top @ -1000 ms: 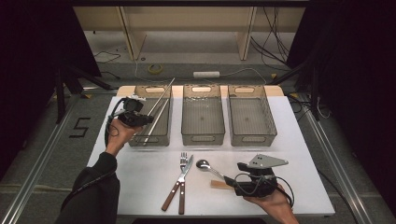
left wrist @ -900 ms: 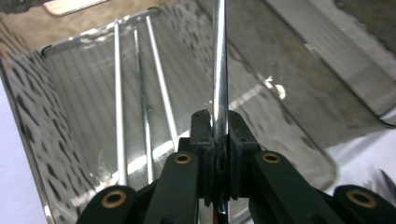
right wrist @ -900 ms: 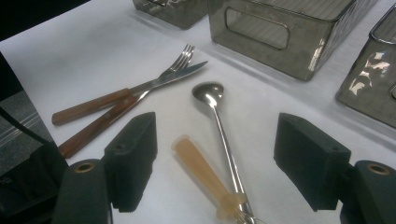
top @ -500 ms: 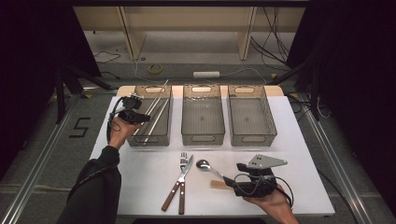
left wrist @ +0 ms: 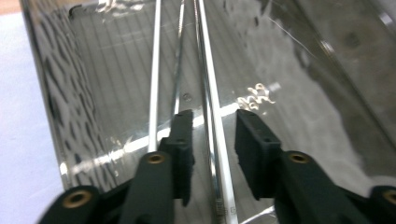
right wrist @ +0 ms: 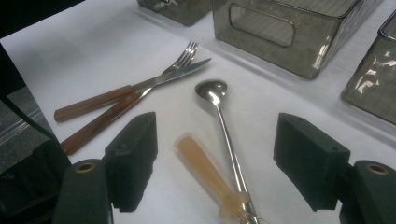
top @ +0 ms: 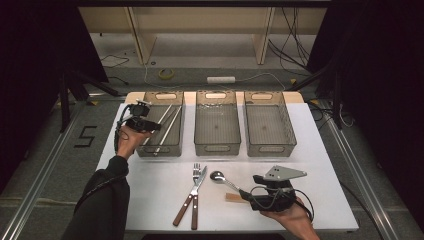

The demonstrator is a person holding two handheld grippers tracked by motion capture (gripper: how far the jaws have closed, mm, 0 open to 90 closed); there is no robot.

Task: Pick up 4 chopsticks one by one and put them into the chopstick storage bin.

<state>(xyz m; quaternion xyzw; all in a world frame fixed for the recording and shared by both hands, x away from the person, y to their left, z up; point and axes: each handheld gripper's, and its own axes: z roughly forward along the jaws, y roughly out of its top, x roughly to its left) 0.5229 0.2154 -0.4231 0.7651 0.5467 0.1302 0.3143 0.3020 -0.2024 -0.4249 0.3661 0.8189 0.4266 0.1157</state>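
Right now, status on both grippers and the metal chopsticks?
Left gripper jaws just opening, silver metal chopsticks released in left smoky bin. Right gripper open over spoon. Nothing blocking.

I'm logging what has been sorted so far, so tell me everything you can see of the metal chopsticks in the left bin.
The metal chopsticks are two thin, shiny silver rods lying slantwise in the left smoky translucent bin, upper ends leaning near its far rim. In the left gripper view one rod runs between the left gripper's jaws, which have just been opening and no longer press it; the other lies just outside them.
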